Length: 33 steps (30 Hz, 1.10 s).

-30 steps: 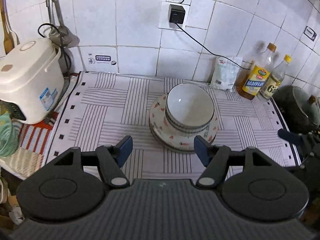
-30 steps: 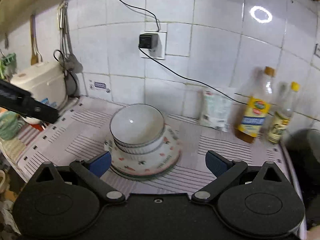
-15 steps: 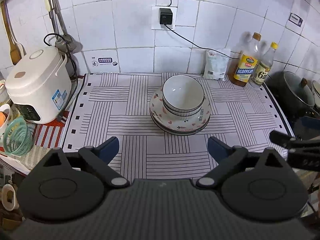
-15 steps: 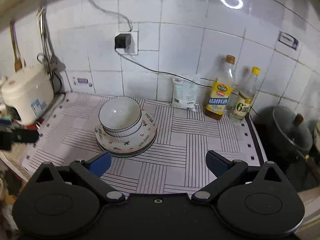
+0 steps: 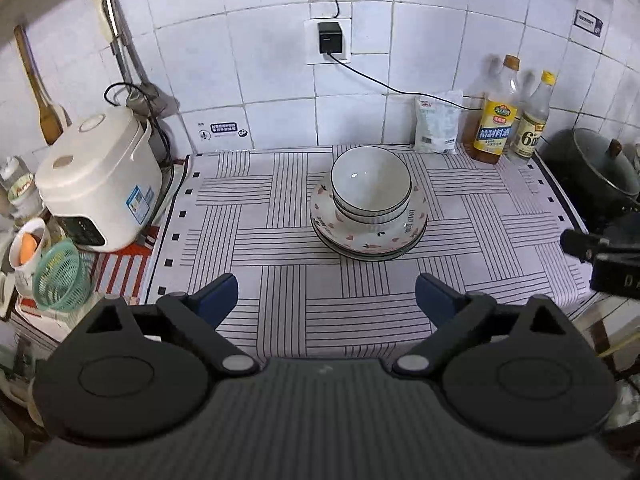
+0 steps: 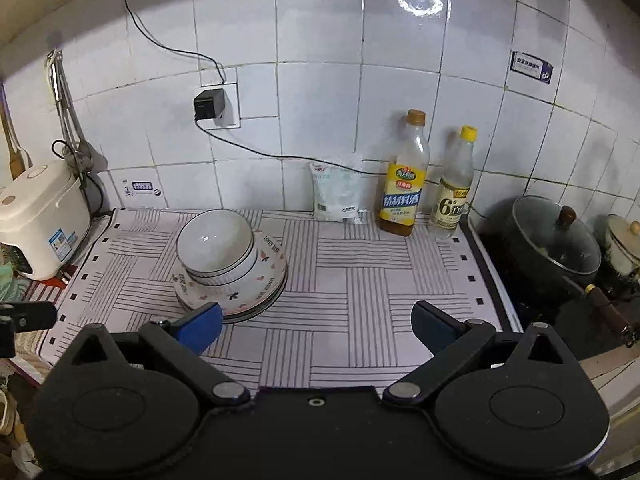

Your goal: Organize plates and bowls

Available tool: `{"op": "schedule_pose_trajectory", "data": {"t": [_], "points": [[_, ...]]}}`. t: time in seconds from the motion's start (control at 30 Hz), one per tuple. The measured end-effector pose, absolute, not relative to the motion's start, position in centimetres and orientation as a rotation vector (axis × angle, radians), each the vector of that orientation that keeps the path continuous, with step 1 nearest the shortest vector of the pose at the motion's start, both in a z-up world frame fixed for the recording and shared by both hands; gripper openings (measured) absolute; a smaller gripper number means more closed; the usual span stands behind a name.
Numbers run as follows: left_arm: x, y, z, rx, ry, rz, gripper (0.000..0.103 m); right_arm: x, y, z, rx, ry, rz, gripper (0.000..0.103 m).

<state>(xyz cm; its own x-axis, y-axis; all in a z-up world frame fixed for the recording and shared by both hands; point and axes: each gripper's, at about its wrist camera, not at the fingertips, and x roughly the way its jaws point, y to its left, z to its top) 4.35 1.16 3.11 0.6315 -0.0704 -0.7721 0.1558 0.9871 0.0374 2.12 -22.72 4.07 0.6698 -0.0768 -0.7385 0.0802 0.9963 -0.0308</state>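
Bowls [image 5: 370, 188] stacked; both claws [image 5: 326, 300] [image 6: 316, 326] spread wide, holding nothing.

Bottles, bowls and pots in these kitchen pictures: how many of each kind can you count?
Bottles: 2, yellow-label bottle and clear bottle
Ribbed bowls: 2, top bowl nested in lower bowl
Lidded pots: 2, dark pot and pale pot
Total: 6

Stacked bowls [image 5: 371, 186] sit on stacked plates [image 5: 368, 236] at the centre of the mat [image 5: 280, 280]. Rice cooker [image 5: 98, 184] stands left of the mat; behind right, against the wall, a bag [image 5: 436, 124] and two bottles [image 5: 496, 120]; pot [image 5: 604, 168] at far right.
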Motion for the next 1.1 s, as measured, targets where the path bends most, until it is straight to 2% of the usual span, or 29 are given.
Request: {"op": "schedule_pose_trajectory", "data": {"t": [0.5, 1.1], "points": [[4.4, 1.5, 2.2, 0.109, 0.924, -0.094, 0.096, 1.2, -22.1, 2.6, -0.003, 0.820, -0.084, 0.102], [3.6, 0.8, 1.1, 0.102, 0.832, -0.064, 0.100, 0.7, -23.9, 1.8, -0.032, 0.794, -0.125, 0.102]]}}
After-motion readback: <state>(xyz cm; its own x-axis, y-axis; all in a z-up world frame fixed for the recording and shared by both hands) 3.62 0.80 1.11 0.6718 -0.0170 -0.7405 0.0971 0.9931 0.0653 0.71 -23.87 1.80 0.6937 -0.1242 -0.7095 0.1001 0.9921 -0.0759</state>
